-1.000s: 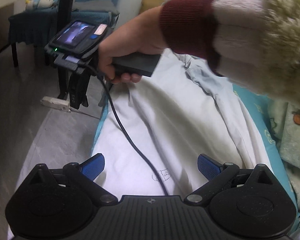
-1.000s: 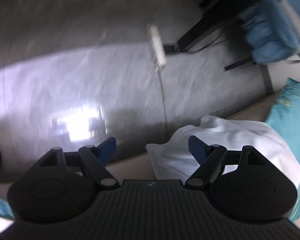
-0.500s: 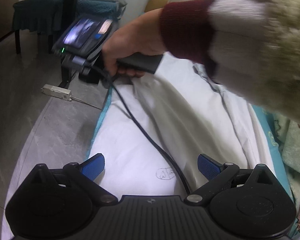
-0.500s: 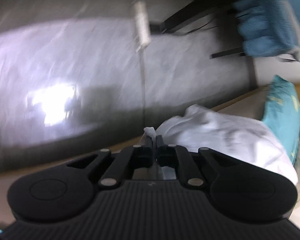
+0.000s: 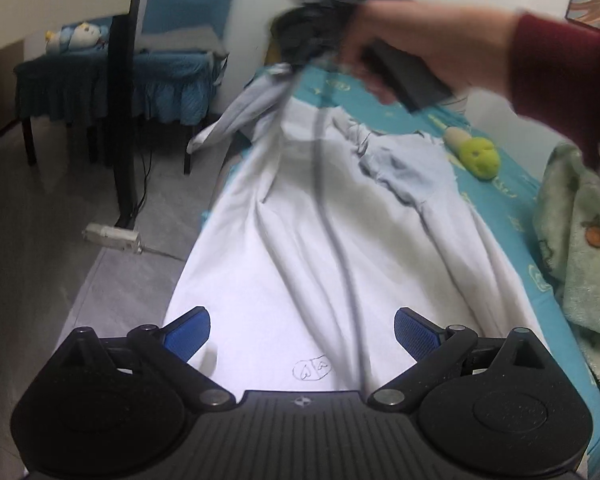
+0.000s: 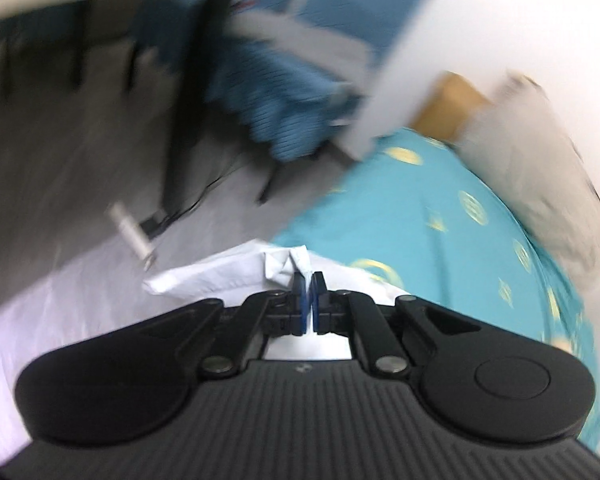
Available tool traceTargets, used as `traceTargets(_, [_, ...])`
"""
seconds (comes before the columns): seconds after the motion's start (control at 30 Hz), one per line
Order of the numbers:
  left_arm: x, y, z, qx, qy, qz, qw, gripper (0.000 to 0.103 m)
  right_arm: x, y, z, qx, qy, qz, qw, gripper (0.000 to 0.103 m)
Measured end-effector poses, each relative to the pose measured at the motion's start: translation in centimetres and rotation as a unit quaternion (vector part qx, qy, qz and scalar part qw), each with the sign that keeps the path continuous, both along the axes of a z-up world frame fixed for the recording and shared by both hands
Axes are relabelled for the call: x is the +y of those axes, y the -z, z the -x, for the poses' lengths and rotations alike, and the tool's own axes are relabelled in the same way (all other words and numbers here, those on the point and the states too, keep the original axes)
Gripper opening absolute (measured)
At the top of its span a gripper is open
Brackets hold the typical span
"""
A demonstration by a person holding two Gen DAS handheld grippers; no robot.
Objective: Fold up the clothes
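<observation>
A white garment (image 5: 320, 248) lies stretched along the teal bed (image 5: 516, 208), with a small drawn mark near its close end. My left gripper (image 5: 302, 330) is open just above that close end, holding nothing. My right gripper (image 6: 309, 294) is shut on a corner of the white garment (image 6: 220, 276). In the left wrist view the right gripper (image 5: 300, 52) shows blurred at the top, held in a hand, lifting the far end of the garment off the bed.
A green plush toy (image 5: 476, 154) lies on the bed at the right. A green fleece blanket (image 5: 576, 240) is at the right edge. A power strip (image 5: 112, 236) lies on the grey floor on the left. A blue-skirted chair (image 5: 112, 80) stands behind it.
My right gripper closed on the garment's corner at the bed edge and has swung up and away, pulling the garment out long. My left gripper stayed open over the near end.
</observation>
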State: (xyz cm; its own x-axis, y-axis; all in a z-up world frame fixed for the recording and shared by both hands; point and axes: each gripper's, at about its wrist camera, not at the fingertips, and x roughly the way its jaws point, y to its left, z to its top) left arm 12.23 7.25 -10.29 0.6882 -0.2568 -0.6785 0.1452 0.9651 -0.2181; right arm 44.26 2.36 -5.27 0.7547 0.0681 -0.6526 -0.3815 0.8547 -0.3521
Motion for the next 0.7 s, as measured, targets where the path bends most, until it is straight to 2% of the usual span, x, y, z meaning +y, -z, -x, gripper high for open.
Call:
traceTargets(0.07, [-0.1,-0.3,0.1,-0.004,0.002,0.007,1.0,0.1,-4.2,-0.5,0.2,-0.011,0.045,-0.042,0.998,0.005])
traceTargets(0.2, [-0.8,-0.3,0.1,0.0,0.013,0.009,0.9999,0.1,-12.6,1.5,1.0,0.01,0.131,-0.113,0.985,0.005])
traceTargets(0.37, [-2.0,0.4,-0.4,0.006,0.022,-0.013,0.9996,0.1,-20.6,7.4,2.6,0.069,0.203,-0.201,0.956,0.005])
traceTargets(0.47, [-2.1,0.9,-0.8,0.011,0.026,-0.02,0.9994,0.1,-22.4,10.0,4.0,0.082,0.211,-0.237,0.945,0.006])
traceTargets(0.63, [-2.7,0.9,-0.8,-0.001,0.029,-0.037,0.9989,0.1,-23.2,10.4,6.0,0.069,0.204,-0.293,0.932,0.008])
traceTargets(0.7, [-3.0,0.8,-0.8,-0.007,0.03,-0.044,0.9985,0.1,-23.3,9.7,6.7,0.07,0.193,-0.295,0.933,0.03])
